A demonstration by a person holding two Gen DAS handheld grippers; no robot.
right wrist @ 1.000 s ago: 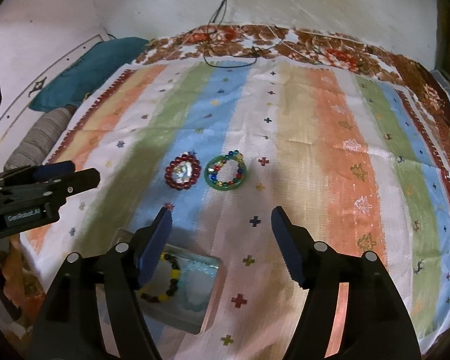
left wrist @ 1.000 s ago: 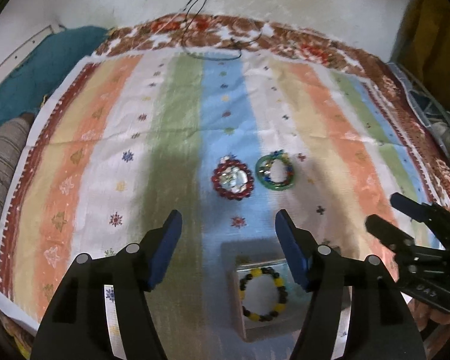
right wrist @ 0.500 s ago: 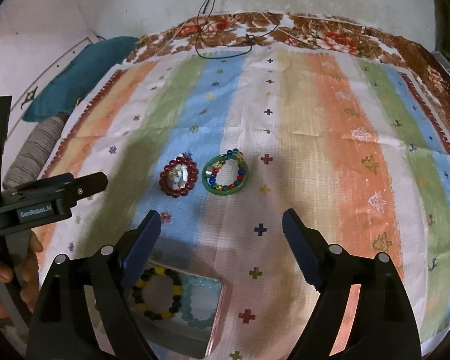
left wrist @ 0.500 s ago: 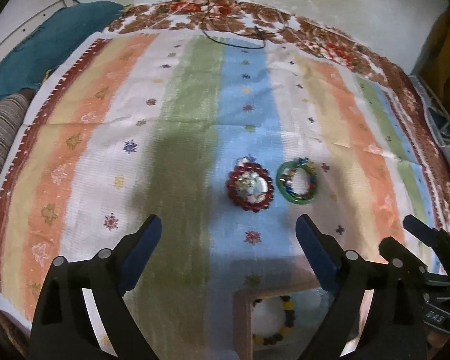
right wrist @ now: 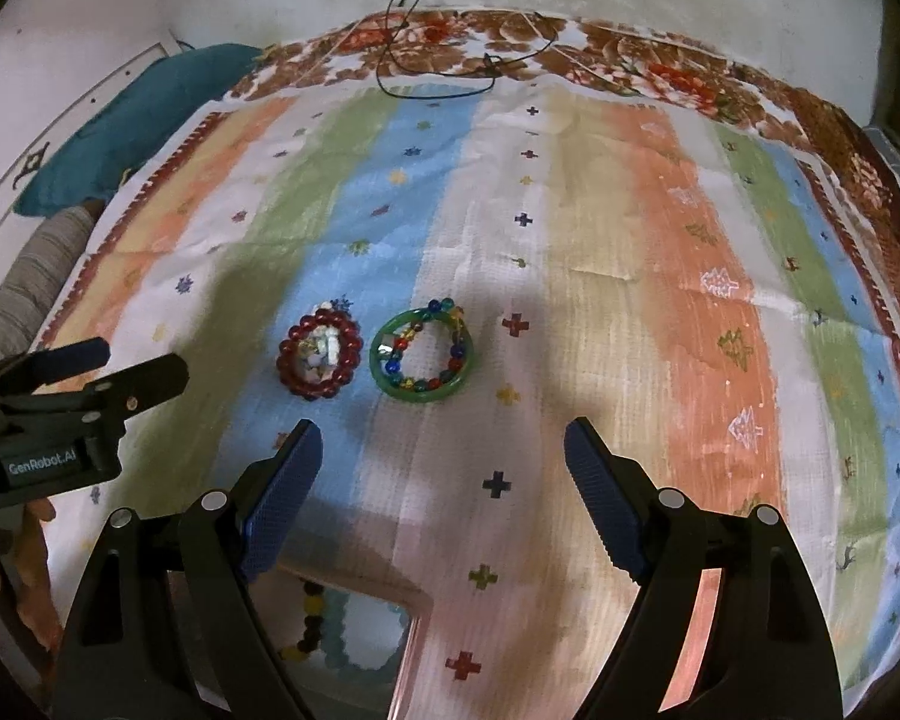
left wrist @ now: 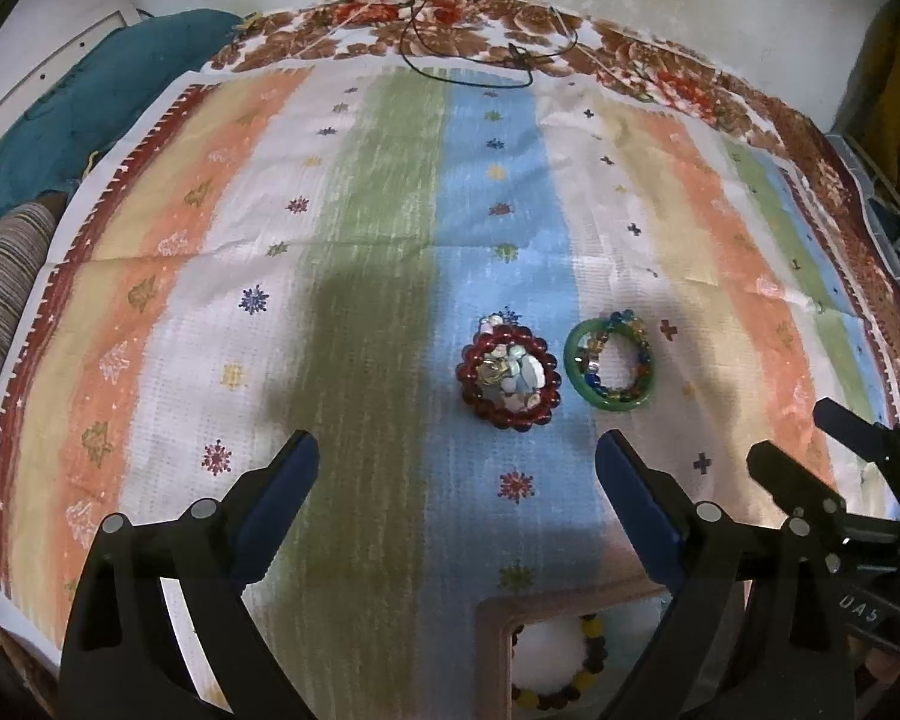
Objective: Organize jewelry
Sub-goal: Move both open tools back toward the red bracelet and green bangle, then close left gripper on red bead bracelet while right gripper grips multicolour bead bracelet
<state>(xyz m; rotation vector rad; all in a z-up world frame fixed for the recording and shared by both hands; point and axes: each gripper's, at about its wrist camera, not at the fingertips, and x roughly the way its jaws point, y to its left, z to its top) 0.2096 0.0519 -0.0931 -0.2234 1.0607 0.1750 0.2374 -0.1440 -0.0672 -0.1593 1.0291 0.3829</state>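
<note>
Two pairs of bracelets lie on the striped cloth [left wrist: 390, 240]. A red bead bracelet [left wrist: 513, 420] [right wrist: 285, 360] rings a pale shell one. To its right, a green bangle [left wrist: 576, 366] [right wrist: 417, 393] rings a multicoloured bead bracelet. My left gripper [left wrist: 456, 444] hovers just short of the red bracelet, its jaws opening with nothing between them. My right gripper [right wrist: 443, 429] stands open and empty just short of the green bangle. A clear box [left wrist: 492, 618] [right wrist: 414, 618] at the near edge holds a black-and-yellow bead bracelet [left wrist: 588, 660] and a pale blue one [right wrist: 360, 630].
A teal cushion [left wrist: 90, 108] and a striped roll [left wrist: 0, 288] lie off the cloth's left side. A black cord [left wrist: 468, 72] loops at the far edge by the wall. Each gripper shows at the side of the other's view. A hand [right wrist: 24, 558] holds the left one.
Both grippers have opened wider and come forward and down toward the bracelets. The clear box has slid to the bottom edge of both views. The bracelets have not moved.
</note>
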